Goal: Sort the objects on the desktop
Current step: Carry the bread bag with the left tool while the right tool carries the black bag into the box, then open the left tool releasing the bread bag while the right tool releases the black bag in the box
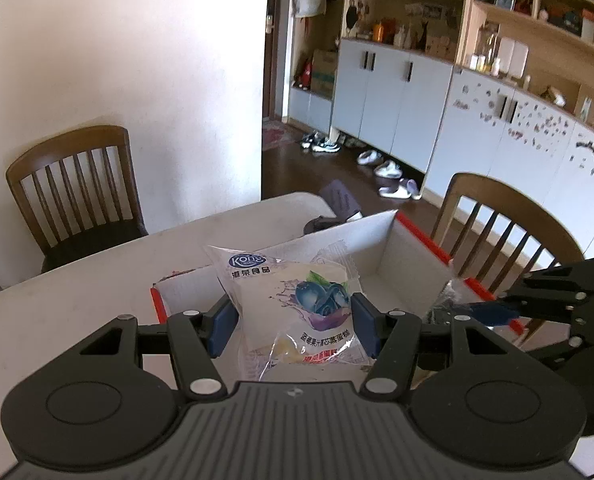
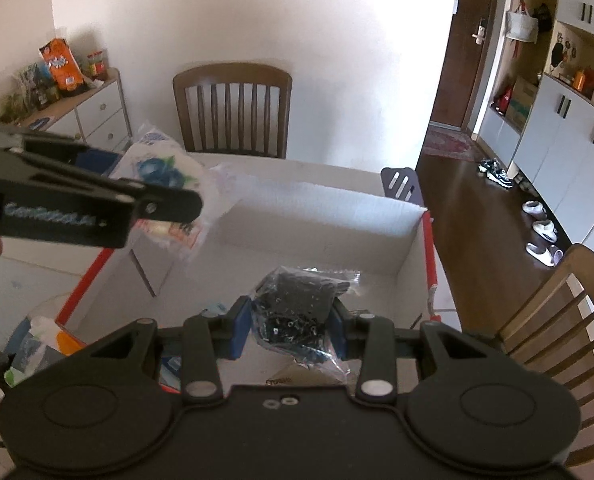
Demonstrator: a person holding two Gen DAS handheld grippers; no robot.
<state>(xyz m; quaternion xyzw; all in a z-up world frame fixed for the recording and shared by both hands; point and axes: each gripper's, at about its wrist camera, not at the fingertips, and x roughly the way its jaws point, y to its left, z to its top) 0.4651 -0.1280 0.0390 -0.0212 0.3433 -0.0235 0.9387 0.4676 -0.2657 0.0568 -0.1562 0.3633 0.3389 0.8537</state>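
The counter (image 1: 97, 280) is broad and pale, with chairs along its far and right sides, and most of what matters sits over the box (image 2: 321, 216), a white carton with red-trimmed rims, open at the top and nearly bare inside. Both loads hang above it, so the step in hand looks like the drop: bring each one well inside the walls before letting go, and lower it enough that it does not bounce off a rim. The left tongs (image 1: 293, 326) are clenched on the snack pack (image 1: 297, 300), a white wrapper with a blueberry print, held by its middle above the box's left wall; it should travel a little further inward first. The right tongs (image 2: 291, 330) are clenched on the screw bag (image 2: 297, 304), a clear pouch of dark parts that seem to be screws, though the blur makes that uncertain; it hangs over the near floor of the box, with open room ahead and to the right. The two tools are near each other, so stagger the releases. Loose clutter (image 2: 37, 344) lies outside the left wall.
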